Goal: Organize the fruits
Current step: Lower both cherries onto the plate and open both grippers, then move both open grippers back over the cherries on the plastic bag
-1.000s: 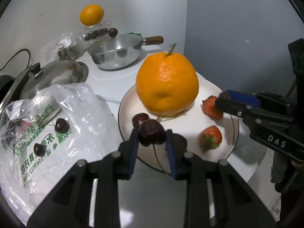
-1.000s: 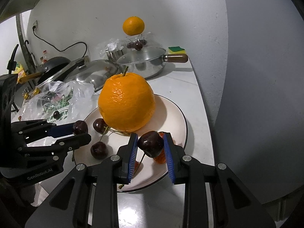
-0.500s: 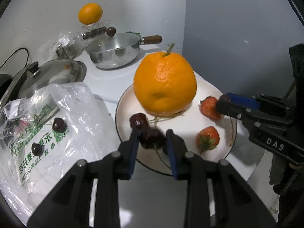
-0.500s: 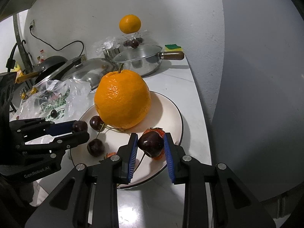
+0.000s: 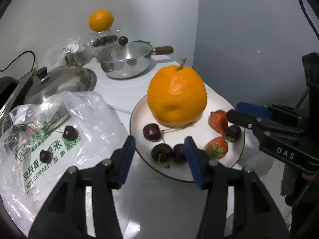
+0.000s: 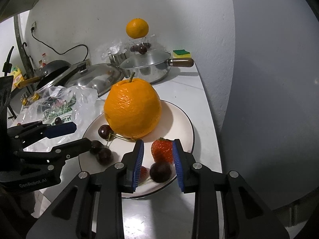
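Left gripper [image 5: 159,141] sat at the near rim of the white plate [image 5: 217,103], jaws opening, blue pads well apart and touching nothing. Two dark cherries [image 5: 161,152] lay side by side on the plate between the pads, loose. A third cherry [image 5: 152,132] lay just beyond them, touching the base of the big orange [image 5: 177,97], which stood stem up at the back of the plate. Right gripper [image 6: 158,142] was over the right side of the plate, jaws also opening with a clear gap. A lone cherry [image 6: 160,172] rested on the plate between its pads, gripped by neither. A strawberry [image 6: 162,152] lay just ahead of that cherry, also between the fingers. A second strawberry [image 5: 216,148] lay near the plate's front edge, mostly hidden behind the finger in the right wrist view. A clear plastic bag [image 5: 89,115] lay on the white counter [image 5: 159,199] left of the plate with two more cherries [image 5: 70,133] on it. Behind were a steel pan [image 5: 125,63], a pot lid [image 5: 59,79] and a small orange [image 5: 101,20] on a clear stand.
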The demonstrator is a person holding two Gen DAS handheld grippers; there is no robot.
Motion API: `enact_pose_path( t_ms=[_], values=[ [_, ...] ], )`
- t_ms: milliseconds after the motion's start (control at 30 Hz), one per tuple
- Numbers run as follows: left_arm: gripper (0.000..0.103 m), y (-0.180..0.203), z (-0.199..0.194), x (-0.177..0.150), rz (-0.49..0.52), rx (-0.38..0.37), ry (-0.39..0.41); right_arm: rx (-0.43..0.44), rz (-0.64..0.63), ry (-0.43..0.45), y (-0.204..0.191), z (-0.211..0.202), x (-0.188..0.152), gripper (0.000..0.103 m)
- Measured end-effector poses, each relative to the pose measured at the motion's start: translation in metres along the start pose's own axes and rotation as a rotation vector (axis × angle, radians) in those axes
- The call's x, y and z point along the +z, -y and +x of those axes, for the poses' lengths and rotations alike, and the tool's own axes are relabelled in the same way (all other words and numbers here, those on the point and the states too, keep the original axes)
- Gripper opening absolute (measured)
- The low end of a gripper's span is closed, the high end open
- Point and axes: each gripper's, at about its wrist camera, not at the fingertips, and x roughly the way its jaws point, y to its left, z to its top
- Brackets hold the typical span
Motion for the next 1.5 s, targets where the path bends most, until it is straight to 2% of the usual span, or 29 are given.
enact_pose_path(
  t_ms=[800, 1500],
  values=[
    [0.053, -0.033, -0.041, -0.014, -0.055, 0.033, 0.059, 0.002, -0.061, 0.030, -0.047, -0.018, 0.008, 0.035],
    [0.053, -0.084, -0.076, -0.034, -0.133, 0.078, 0.103, 0.044, -0.137, 0.031, -0.113, -0.011, 0.016, 0.035]
  ],
)
